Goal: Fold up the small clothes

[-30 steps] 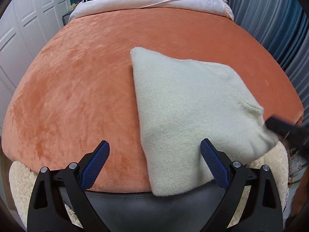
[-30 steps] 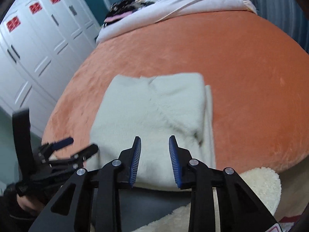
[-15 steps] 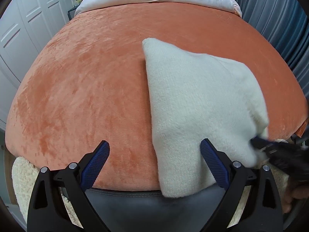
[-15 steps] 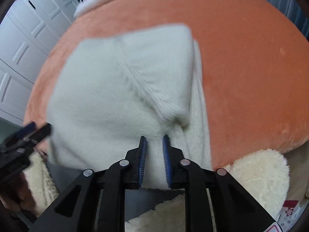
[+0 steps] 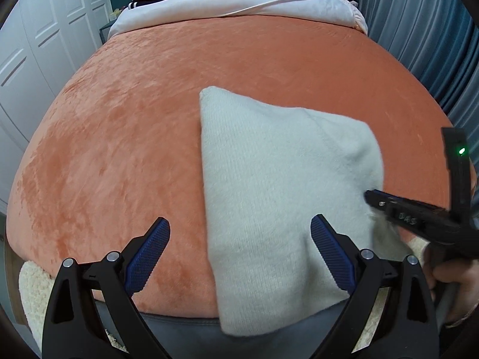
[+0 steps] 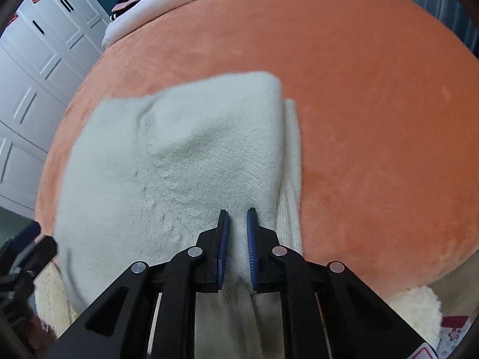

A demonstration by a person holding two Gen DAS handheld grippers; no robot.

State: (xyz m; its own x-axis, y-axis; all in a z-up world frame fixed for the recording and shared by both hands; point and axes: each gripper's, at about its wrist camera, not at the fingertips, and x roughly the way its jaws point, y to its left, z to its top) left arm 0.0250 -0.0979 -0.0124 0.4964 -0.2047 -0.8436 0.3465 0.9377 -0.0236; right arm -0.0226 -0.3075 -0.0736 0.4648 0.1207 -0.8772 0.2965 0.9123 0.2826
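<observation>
A folded cream knit garment (image 5: 284,164) lies on the orange bed cover (image 5: 134,119), its near edge hanging over the bed's front. My left gripper (image 5: 239,221) is open wide above that near edge, with nothing between its blue pads. My right gripper (image 6: 238,212) is shut on a fold of the garment (image 6: 194,149) at its near right edge, and fabric shows pinched between the pads. The left wrist view shows the right gripper (image 5: 369,194) biting the cloth's right side. At the left edge of the right wrist view, the left gripper (image 6: 33,239) is partly visible.
A fluffy cream rug (image 5: 30,287) lies on the floor below the bed's front edge. White bedding and dark clothes (image 5: 239,0) are heaped at the far end. White cupboards (image 6: 36,74) stand to the left and blue curtains (image 5: 434,45) to the right.
My right gripper came down onto the garment's near right edge and its jaws narrowed until they pinched the cloth. The left gripper shifted slightly and stayed open.
</observation>
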